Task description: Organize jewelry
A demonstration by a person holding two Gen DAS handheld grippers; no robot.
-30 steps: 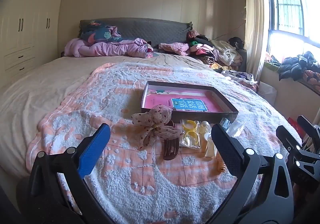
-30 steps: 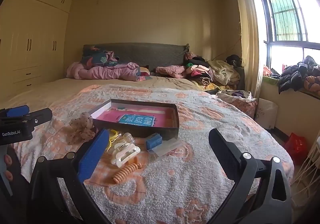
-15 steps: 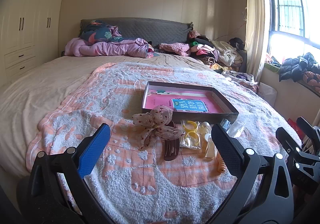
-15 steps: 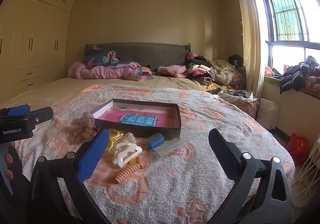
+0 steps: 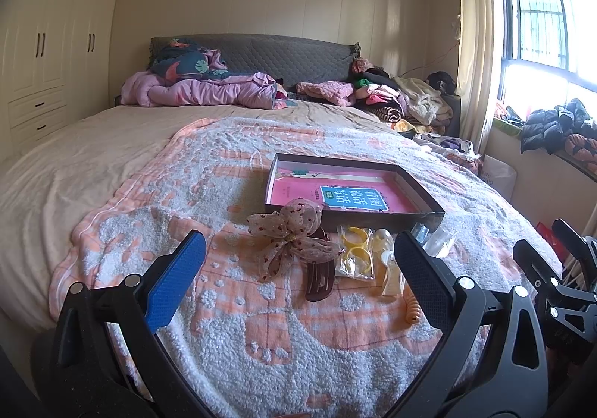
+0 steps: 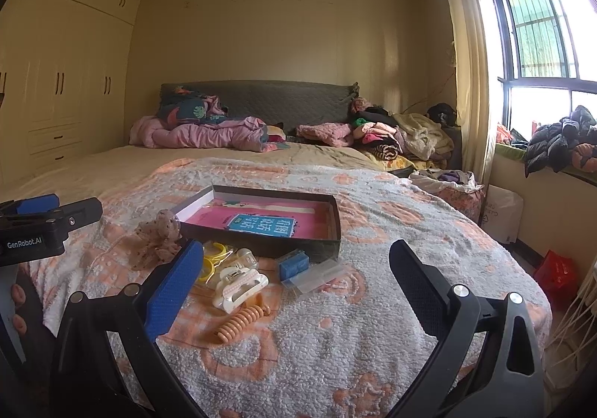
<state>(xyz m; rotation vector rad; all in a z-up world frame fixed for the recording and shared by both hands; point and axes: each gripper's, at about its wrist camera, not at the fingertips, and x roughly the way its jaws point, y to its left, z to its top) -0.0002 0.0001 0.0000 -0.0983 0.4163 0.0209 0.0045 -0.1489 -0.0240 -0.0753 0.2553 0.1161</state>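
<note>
On the blanket (image 5: 224,324) lie one tray (image 5: 429,207), one bow clip (image 5: 289,237), one white claw clip (image 6: 238,287) and one orange spiral tie (image 6: 240,321). Left gripper (image 5: 298,283) and right gripper (image 6: 294,291) both gape wide, empty.

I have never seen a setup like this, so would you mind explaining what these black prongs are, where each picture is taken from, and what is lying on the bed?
There is no robot arm here: a person holds a two-finger claw in each hand, and a small wide-angle camera on each claw looks forward along its fingers. One picture comes from the left claw, the other from the right claw. The black prongs at the bottom of each picture are that claw's own fingers. Both claws are open and hold nothing.

On the blanket lies a shallow dark box with a pink and blue book inside. In front of it are hair accessories: a gauzy bow, a brown comb clip, yellow rings in a bag, a white claw clip, an orange spiral tie and a small blue box.
</note>
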